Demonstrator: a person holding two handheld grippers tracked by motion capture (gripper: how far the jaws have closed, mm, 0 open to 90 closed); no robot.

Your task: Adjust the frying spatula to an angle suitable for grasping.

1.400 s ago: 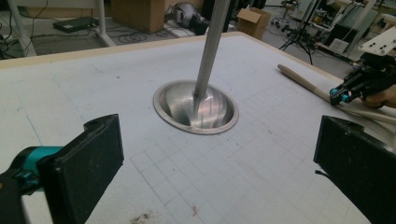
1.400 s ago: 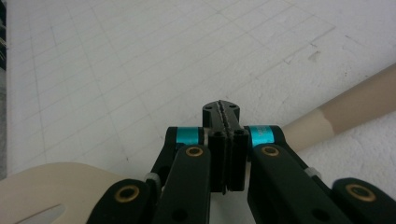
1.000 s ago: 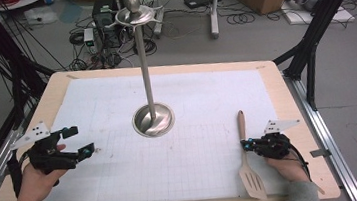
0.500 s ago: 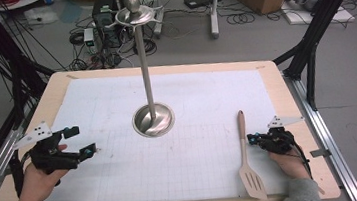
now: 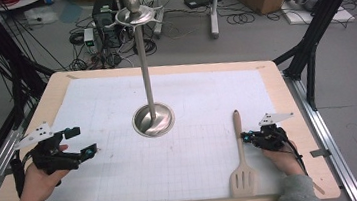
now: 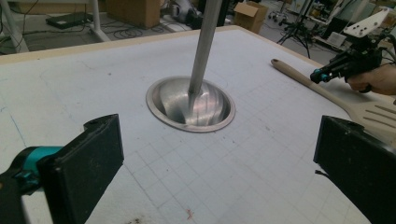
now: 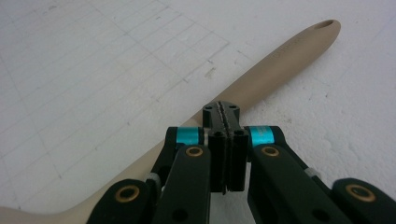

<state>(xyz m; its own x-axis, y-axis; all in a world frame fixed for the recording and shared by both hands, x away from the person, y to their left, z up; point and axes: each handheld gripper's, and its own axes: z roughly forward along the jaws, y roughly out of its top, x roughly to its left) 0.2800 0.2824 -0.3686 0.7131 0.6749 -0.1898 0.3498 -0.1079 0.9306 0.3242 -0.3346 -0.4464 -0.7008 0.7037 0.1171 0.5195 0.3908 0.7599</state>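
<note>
**Spatula flat on the mat, right jaws closed beside its handle**

Spatula [image 5: 241,157] lies flat on the gridded mat [image 5: 196,144] near the table's right front, its slotted blade toward the person and its handle pointing away toward the far edge. The stand [image 5: 152,118], a tall metal post on a round dished base, rises at the middle of the mat, well apart from the spatula.

Right gripper [image 5: 247,135] sits just beside the handle, about midway along it. In the right gripper view its jaws are pressed together with nothing between them, the tips over the handle's near edge; whether they touch it I cannot tell. Left gripper [image 5: 91,151] rests on the mat's left side, jaws spread wide and holding nothing, facing the stand.

By its look the spatula is wood or wood-toned plastic: light, stiff, not fragile, with a smooth rounded handle that could roll or slip between hard jaws. Its blade end is likely the heavier, so a grip near the handle's tip would let it droop. Better to open the jaws and close across the handle around its middle or nearer the blade. The hole at the handle's tip [image 7: 327,24] looks made for hanging.
</note>
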